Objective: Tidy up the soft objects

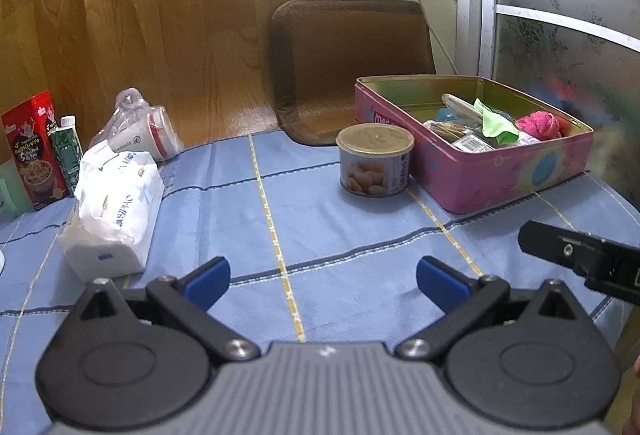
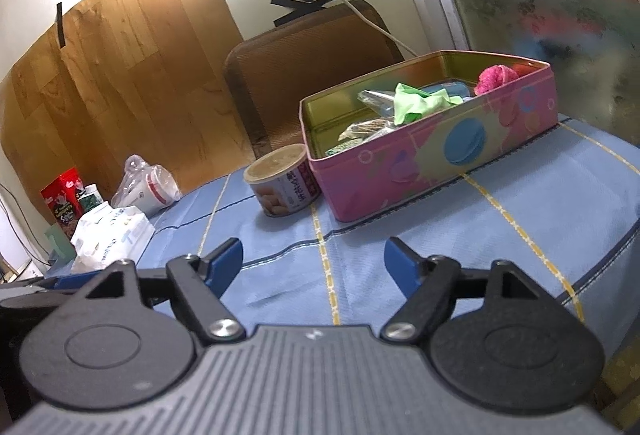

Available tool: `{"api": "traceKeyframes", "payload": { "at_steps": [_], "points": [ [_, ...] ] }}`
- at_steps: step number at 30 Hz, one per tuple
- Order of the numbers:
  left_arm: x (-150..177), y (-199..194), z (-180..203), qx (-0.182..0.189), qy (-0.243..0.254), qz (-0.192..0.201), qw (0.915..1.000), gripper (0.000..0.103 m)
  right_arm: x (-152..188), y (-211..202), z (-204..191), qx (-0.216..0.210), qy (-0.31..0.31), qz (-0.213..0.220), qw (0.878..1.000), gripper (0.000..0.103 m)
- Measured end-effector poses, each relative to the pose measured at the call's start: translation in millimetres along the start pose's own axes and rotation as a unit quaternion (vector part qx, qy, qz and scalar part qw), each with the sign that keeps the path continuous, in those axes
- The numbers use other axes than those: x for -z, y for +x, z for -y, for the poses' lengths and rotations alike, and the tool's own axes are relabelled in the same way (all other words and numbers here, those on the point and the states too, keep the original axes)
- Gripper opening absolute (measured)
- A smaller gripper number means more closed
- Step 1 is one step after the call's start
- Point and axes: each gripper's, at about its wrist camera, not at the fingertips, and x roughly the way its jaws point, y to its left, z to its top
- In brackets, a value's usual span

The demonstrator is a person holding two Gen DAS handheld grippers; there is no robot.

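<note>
At the far left of the table [image 1: 320,219] stand a red snack box [image 1: 32,149] and a green carton [image 1: 66,151]. Just right of them lies a white tissue pack [image 1: 114,211], with a bagged cup [image 1: 148,133] behind it. My left hand-held gripper [image 1: 322,277] hovers over the blue cloth, spread wide and holding nothing. Beyond it sits a round can [image 1: 374,159], just beside the pink tin [image 1: 492,179]. In the tin lie a green cloth [image 1: 496,121] and a pink yarn ball [image 1: 538,125] among other packets. My right hand-held gripper [image 2: 314,261] is also spread wide and empty, pointing toward the tin.
</note>
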Motion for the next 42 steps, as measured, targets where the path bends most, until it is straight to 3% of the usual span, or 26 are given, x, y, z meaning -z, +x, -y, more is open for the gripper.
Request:
{"api": "traceKeyframes", "payload": {
  "at_steps": [17,42],
  "points": [
    [-4,1,-2,0.011,0.011,-0.007,0.9999,0.103,-2,6,9,0.000,0.008,-0.004,1.000,0.080],
    [-6,4,-4,-0.004,0.013,-0.022,0.9997,0.103,-2,7,11,-0.001,-0.001,0.009,1.000,0.081]
  ]
}}
